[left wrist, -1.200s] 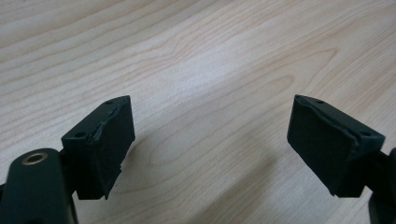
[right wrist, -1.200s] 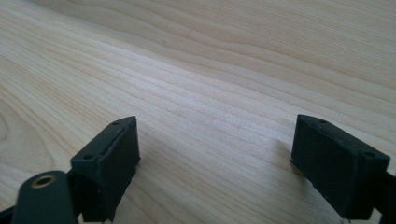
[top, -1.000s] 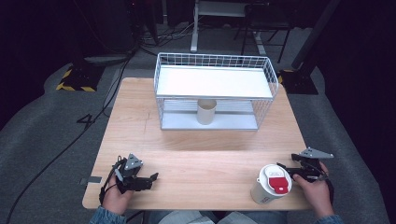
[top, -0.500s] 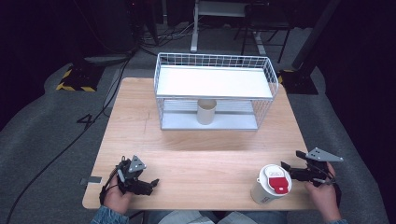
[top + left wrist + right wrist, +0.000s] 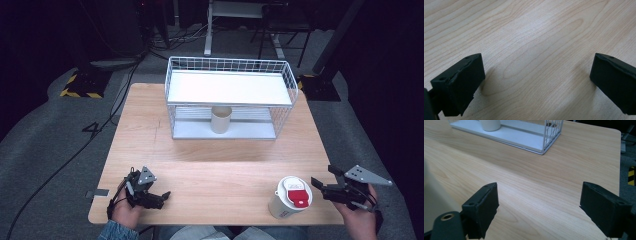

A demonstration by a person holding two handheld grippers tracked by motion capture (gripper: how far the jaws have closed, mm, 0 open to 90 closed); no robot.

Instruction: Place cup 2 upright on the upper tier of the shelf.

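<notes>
A white lidded cup (image 5: pixel 291 196) with a red label stands near the table's front right corner. My right gripper (image 5: pixel 324 177) hovers just right of it, apart from it, jaws pointing left. In the right gripper view, my right gripper (image 5: pixel 537 205) is open over bare wood, with a pale blur of the cup (image 5: pixel 434 195) at the left. My left gripper (image 5: pixel 161 198) lies low at the front left. Its jaws have just been opening, and in the left gripper view my left gripper (image 5: pixel 536 80) stands open with only wood between the jaws.
A white wire rack (image 5: pixel 230 87) stands at the back of the wooden table (image 5: pixel 215 165). A beige cup (image 5: pixel 221 119) stands upright on its lower shelf. The right gripper view shows the rack's corner (image 5: pixel 524 137) and the beige cup (image 5: pixel 490 124) far ahead. Dark floor surrounds the table.
My right gripper has drawn back to the right and upward, away from the white lidded cup. The left hand has stayed where it was.
</notes>
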